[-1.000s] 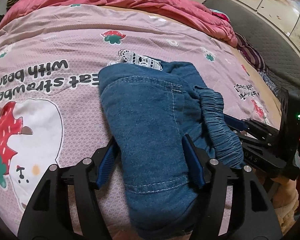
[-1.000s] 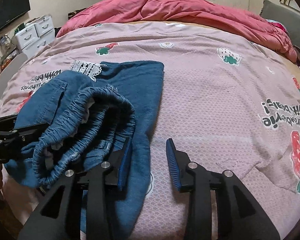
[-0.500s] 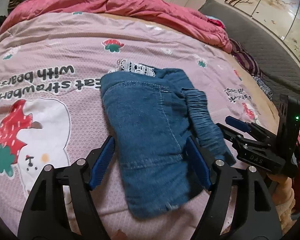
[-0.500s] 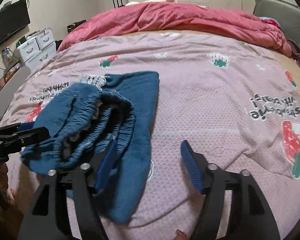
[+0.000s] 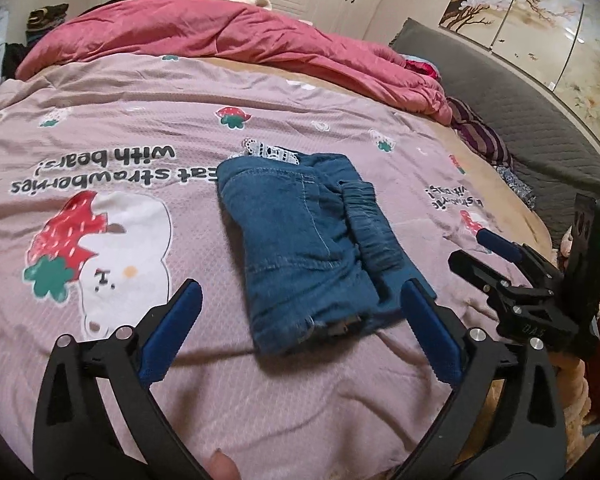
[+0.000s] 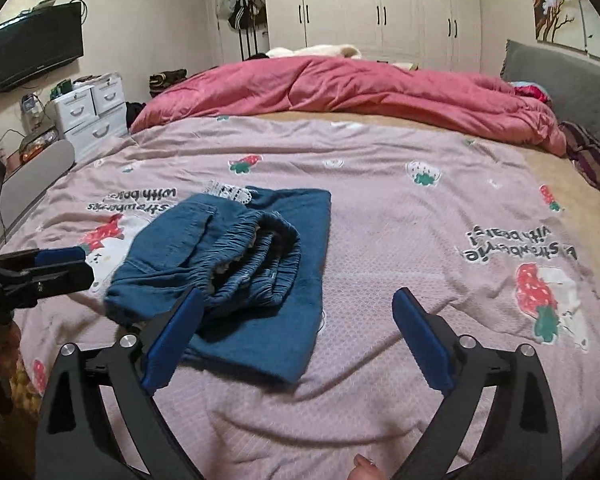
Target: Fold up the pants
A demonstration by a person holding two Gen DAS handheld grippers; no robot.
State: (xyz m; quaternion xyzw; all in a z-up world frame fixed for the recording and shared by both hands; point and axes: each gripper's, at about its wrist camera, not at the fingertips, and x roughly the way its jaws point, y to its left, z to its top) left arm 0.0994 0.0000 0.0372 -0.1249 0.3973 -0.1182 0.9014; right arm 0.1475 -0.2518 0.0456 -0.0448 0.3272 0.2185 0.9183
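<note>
Nearest to me, the left gripper (image 5: 300,312) has its fingers spreading wide, nothing between them; the right gripper (image 6: 300,332) is opening too, also empty. Just beyond lie the folded pants (image 5: 304,248) on the pink bedsheet (image 5: 100,128) (long axis running away from the fingers). They lie ahead of the left gripper, which seems nearer.

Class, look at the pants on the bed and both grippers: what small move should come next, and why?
Probably press the bulging waistband flat. The pants lie folded on the bedspread, while the left gripper and right gripper are both opening with nothing between their fingers.
</note>
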